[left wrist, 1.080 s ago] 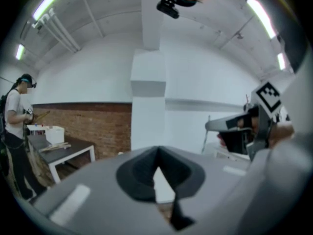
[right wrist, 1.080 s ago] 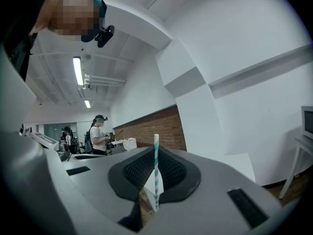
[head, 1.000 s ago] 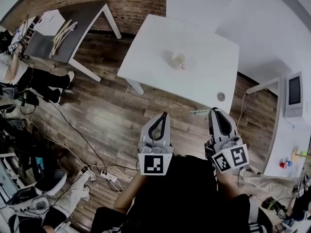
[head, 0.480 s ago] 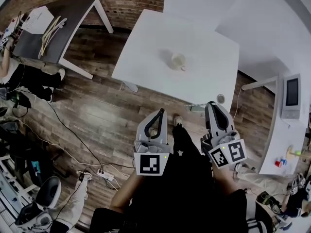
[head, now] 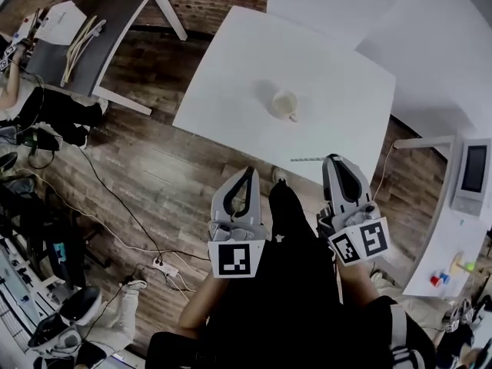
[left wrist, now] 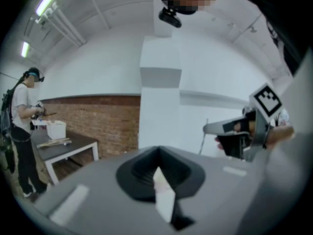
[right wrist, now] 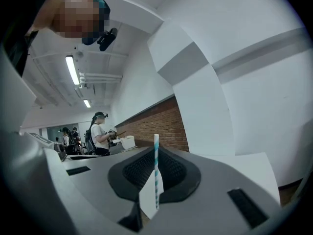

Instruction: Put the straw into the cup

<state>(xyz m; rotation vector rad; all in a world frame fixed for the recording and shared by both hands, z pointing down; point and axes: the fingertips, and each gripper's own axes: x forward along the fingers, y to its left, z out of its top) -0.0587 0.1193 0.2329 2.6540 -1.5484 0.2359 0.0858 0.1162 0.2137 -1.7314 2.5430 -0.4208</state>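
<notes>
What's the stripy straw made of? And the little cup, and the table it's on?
The thin teal-and-white striped straw, pinched in the right tool, looks like matte paper: spiral stripes, no shine. The small cream cup looks like smooth ceramic or plastic; it's too small to tell. The white square table has a smooth, probably laminate top.

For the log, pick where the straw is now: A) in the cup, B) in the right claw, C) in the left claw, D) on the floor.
B: the right claw is shut on the striped straw, with the cup apart on the table.
</notes>
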